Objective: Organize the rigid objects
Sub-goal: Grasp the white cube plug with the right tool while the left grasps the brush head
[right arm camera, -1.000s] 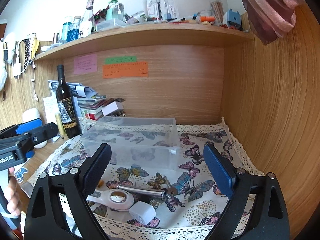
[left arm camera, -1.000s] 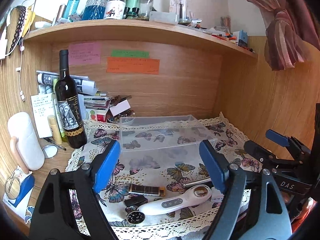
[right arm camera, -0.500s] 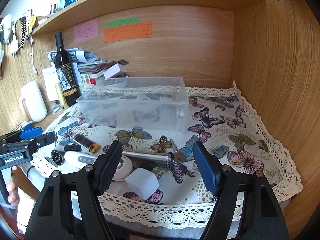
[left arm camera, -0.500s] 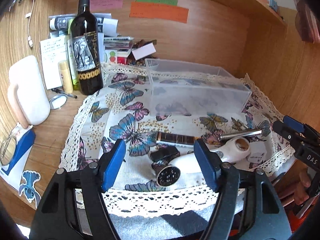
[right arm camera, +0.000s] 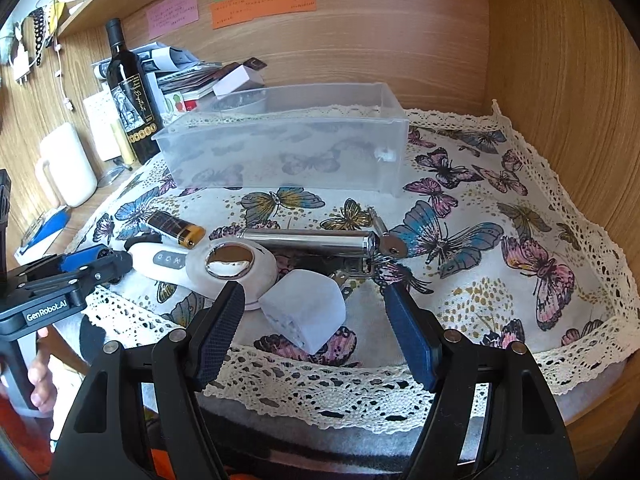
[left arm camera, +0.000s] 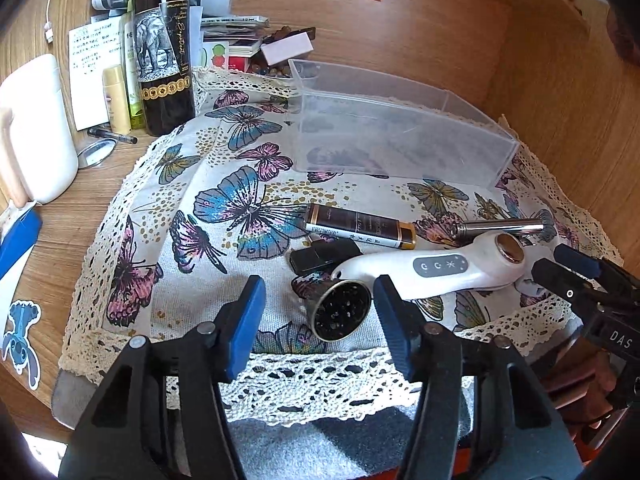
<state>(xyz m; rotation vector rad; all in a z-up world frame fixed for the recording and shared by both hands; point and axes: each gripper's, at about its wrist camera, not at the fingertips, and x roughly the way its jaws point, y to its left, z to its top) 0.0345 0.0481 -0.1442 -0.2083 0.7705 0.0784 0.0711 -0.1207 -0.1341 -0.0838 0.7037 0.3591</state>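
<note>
Hovering low over the near edge of the desk, the left gripper [left arm camera: 318, 316] stands wide and holds nothing, its blue pads flanking a small round metal piece [left arm camera: 341, 315] whose dark, speckled face tilts toward the lens. Close behind lie a black clip-like item [left arm camera: 324, 255], the white handheld massager [left arm camera: 432, 268], a dark tube with a gold cap [left arm camera: 360, 226] and a chrome cylinder [left arm camera: 502, 227], all crowded between the near edge and the empty clear plastic bin [left arm camera: 400, 136]. A closing pinch could catch the massager's handle too, or squirt the round piece off the lace hem.

From the right wrist, the right gripper [right arm camera: 314, 322] is also spread wide and empty, bracketing a white rounded block [right arm camera: 304, 310] that leans against the massager's head [right arm camera: 232, 264]. Lifting it may drag the massager or snag the butterfly cloth [right arm camera: 480, 240]. The chrome cylinder [right arm camera: 308, 238] could roll. The two tools work near each other and might collide.
</note>
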